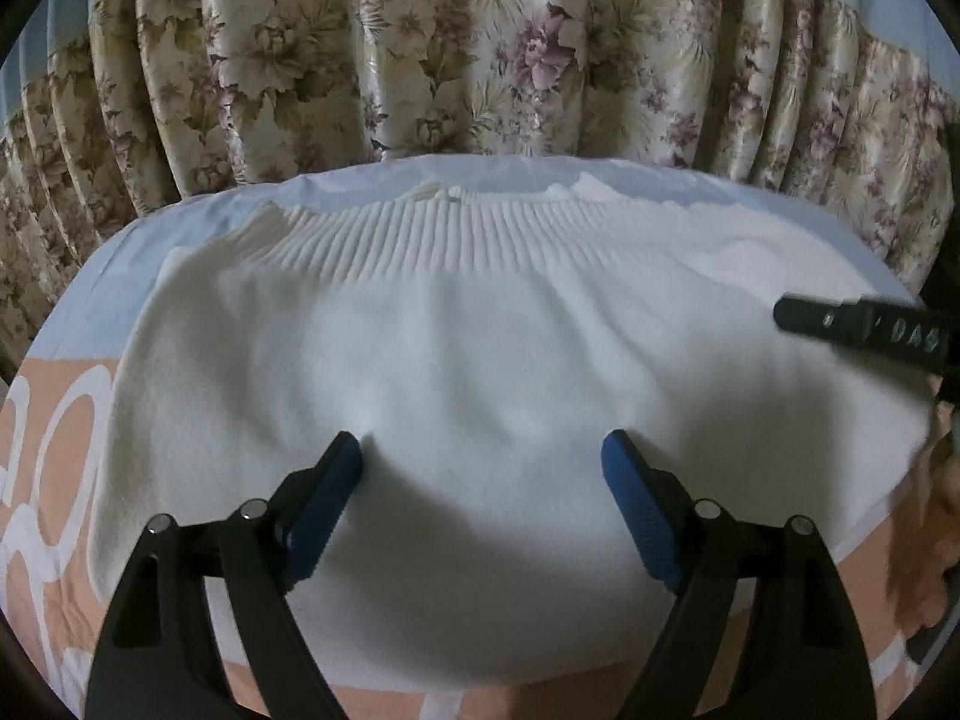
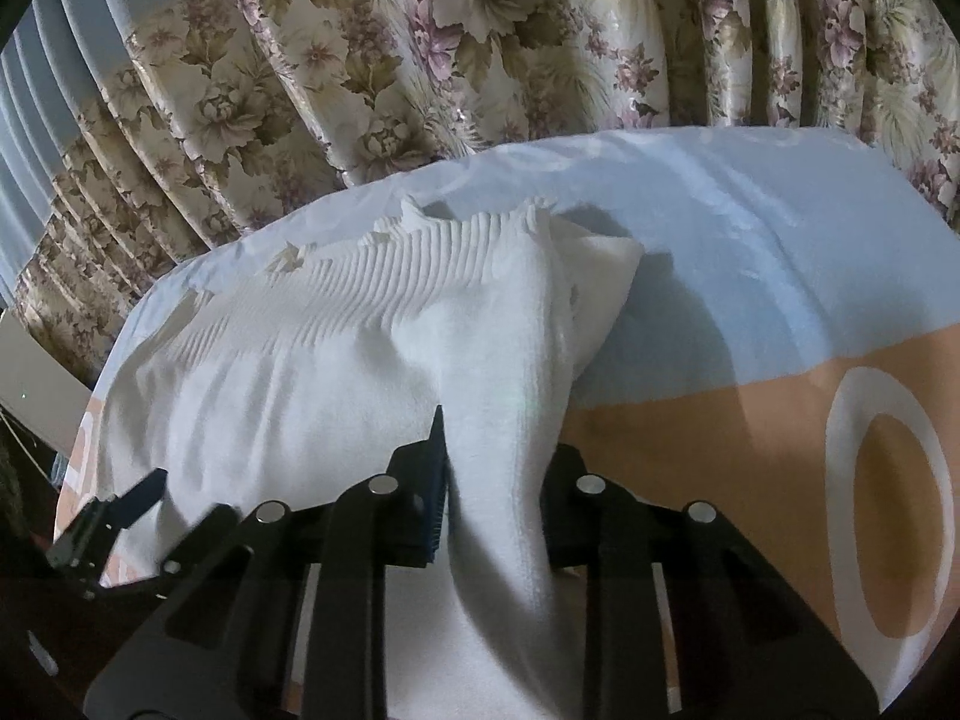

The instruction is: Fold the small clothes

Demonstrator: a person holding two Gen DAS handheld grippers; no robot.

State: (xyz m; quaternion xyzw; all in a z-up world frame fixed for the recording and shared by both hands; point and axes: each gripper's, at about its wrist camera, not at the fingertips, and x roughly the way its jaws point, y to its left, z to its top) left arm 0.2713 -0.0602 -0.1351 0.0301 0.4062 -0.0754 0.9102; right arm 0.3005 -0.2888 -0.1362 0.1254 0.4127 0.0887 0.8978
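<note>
Sweater (image 1: 480, 348), white and knitted, lies spread on a bed sheet (image 1: 66, 420) patterned in peach, white and pale blue, with a floral curtain (image 1: 420, 48) hanging behind. Its ribbed band (image 1: 420, 234) runs along the far edge.

The left tongs (image 1: 483, 480) stand spread wide, blue pads resting on or just above the middle of the cloth, pinching nothing. The right tongs (image 2: 498, 480) are pressed together on the sweater's right edge, which rises from the sheet as a thick ridge of gathered cloth running toward the ribbed band; a folded flap (image 2: 606, 276) sags beside it.

The knit looks soft, limp and light, with a fuzzy face that should grip well against the pads. It will likely drape and stretch rather than hold a crease, so a pinch in one spot drags the rest into wrinkles. The firmer ribbed band and the side edges look like the best places to take hold, both layers pinched together.
</note>
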